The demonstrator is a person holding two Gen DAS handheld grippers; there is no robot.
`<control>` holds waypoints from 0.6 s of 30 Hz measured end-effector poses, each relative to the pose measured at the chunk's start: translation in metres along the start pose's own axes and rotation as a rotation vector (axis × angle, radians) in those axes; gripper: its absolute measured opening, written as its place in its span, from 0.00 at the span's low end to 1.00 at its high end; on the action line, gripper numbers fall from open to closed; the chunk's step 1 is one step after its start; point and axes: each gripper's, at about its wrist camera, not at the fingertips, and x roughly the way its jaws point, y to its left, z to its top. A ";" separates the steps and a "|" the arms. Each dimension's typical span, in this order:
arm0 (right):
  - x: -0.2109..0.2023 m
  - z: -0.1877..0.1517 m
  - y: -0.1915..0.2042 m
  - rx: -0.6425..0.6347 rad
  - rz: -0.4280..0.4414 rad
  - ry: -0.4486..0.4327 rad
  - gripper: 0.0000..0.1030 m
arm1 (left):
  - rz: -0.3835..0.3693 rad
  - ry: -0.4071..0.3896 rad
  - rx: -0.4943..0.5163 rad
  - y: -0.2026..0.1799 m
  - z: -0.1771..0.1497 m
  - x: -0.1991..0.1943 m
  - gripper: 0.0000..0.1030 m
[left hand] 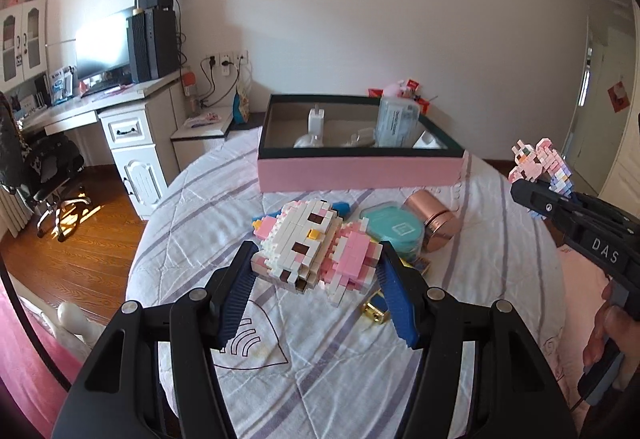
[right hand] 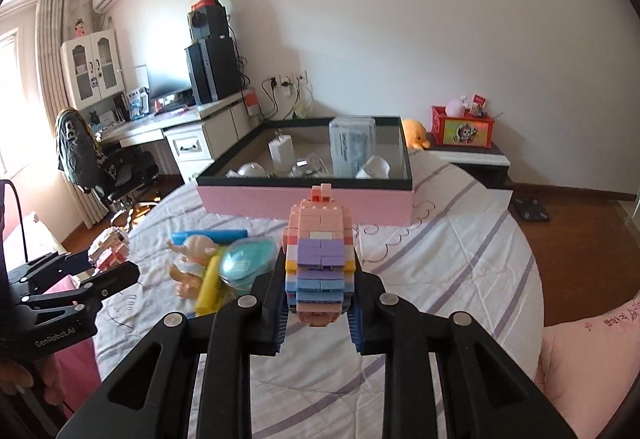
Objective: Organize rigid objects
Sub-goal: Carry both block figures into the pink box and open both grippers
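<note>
Right wrist: pink box (right hand: 306, 202) holds charger (right hand: 281, 150), packet (right hand: 352, 147), perhaps cups; both hand-held grippers clamp brick figures.

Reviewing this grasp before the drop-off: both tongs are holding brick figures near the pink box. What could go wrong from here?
1. The left tongs pinch the white-and-pink brick figure sideways; snap-together bricks may shed pieces under the squeeze.
2. The right tongs grip only the lower end of the pastel brick figure, so it could tip forward or slip out.
3. The pink box already holds a charger and a clear packet; a drop could knock them.
</note>
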 end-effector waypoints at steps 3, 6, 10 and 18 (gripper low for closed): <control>-0.023 0.007 0.016 -0.026 0.003 -0.057 0.24 | 0.005 -0.069 0.002 -0.011 0.009 -0.025 0.59; -0.041 0.010 0.033 -0.055 0.017 -0.092 0.24 | 0.001 -0.121 0.020 -0.021 0.017 -0.047 0.59; -0.058 0.012 0.048 -0.084 0.036 -0.118 0.24 | 0.002 -0.166 0.034 -0.029 0.022 -0.065 0.59; -0.070 0.013 0.051 -0.091 0.036 -0.133 0.24 | 0.012 -0.190 0.043 -0.036 0.025 -0.076 0.59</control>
